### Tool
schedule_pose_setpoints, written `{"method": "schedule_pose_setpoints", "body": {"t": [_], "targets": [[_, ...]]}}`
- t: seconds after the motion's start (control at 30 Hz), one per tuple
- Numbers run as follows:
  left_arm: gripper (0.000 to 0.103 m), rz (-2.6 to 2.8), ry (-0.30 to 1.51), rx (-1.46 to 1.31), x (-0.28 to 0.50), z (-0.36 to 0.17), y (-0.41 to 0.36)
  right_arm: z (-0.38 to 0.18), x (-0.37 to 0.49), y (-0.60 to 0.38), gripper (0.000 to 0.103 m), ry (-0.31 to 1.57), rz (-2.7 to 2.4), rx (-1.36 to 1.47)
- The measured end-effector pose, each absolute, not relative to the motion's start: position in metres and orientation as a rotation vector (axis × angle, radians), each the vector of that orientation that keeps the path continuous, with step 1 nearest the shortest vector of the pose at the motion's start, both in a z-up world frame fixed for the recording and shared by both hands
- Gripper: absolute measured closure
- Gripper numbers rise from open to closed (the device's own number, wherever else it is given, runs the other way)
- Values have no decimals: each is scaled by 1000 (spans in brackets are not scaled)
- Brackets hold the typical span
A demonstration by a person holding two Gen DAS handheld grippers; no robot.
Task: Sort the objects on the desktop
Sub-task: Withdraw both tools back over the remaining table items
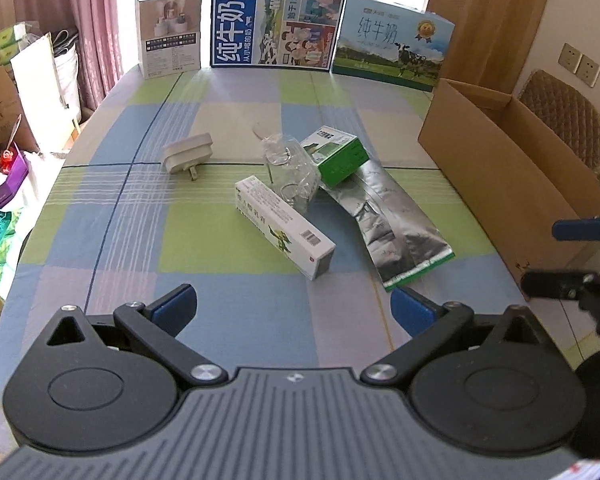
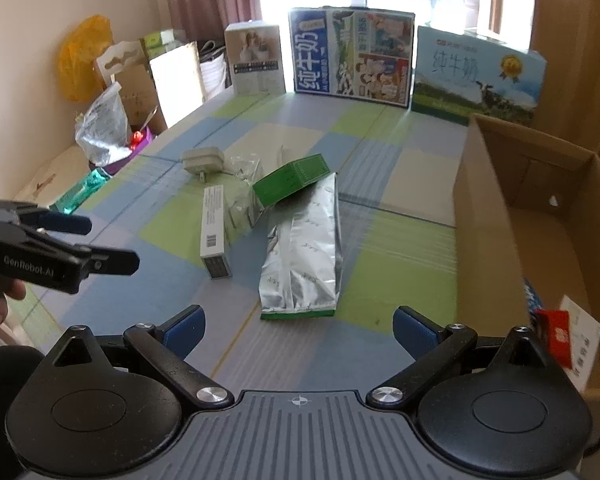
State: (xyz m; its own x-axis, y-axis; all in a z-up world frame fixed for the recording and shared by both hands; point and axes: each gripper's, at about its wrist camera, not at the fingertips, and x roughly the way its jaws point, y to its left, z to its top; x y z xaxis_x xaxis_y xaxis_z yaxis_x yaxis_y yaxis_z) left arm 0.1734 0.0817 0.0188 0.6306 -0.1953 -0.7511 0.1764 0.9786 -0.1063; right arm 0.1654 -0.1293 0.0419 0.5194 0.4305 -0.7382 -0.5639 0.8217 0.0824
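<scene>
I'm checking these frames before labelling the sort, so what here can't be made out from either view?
- Cardboard box contents: the right wrist view shows only a red packet; its near wall and the frame edge hide the rest.
- Clear plastic bag: contents unclear in both views.
- Green box: small print unreadable.
- Silver foil pouch: its far end sits under the green box.
</scene>
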Motion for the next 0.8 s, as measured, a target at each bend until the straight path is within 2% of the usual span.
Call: {"method": "schedule_pose_setpoints", "body": {"t": [0.8], "targets": [[2, -184, 871, -116, 259, -29, 91, -20, 241, -81, 5, 851, 617, -285]]}}
